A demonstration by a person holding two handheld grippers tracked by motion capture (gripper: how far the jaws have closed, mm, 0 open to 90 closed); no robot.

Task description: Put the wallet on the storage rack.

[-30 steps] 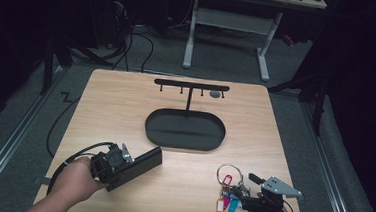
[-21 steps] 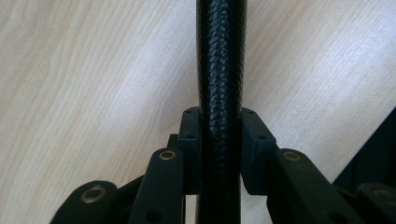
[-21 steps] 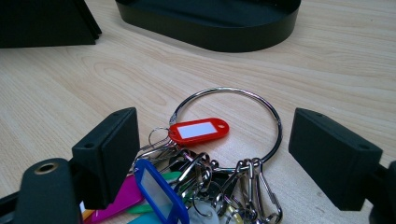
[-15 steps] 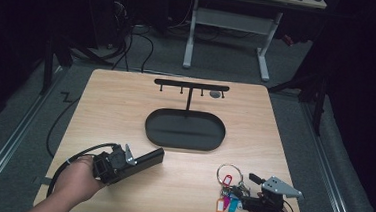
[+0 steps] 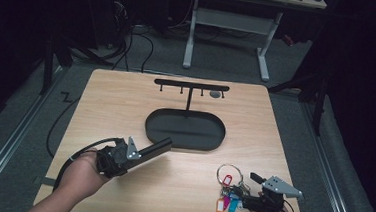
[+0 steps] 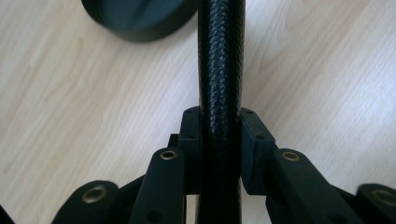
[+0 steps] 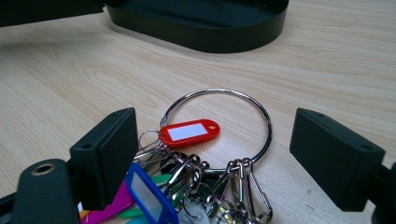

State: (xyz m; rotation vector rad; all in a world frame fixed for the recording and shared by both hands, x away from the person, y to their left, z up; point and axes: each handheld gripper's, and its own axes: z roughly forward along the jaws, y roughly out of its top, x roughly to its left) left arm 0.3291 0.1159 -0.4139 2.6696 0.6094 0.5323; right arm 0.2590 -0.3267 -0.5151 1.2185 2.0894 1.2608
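My left gripper is shut on a long black textured bar. The bar points away from me, its far end over the near rim of the black oval tray. At the front right of the table my right gripper stands open. A bunch of keys with coloured tags lies between its jaws. A red tag and a large steel ring lie just past the pads.
A black hook rack rises on a post from the tray's far side, with a small grey object near its right end. The tray wall stands beyond the keys. Bare wood lies between the two grippers.
My left gripper has carried the black bar forward and to the right, so its tip now reaches the tray's rim. The right gripper and the keys have stayed put.
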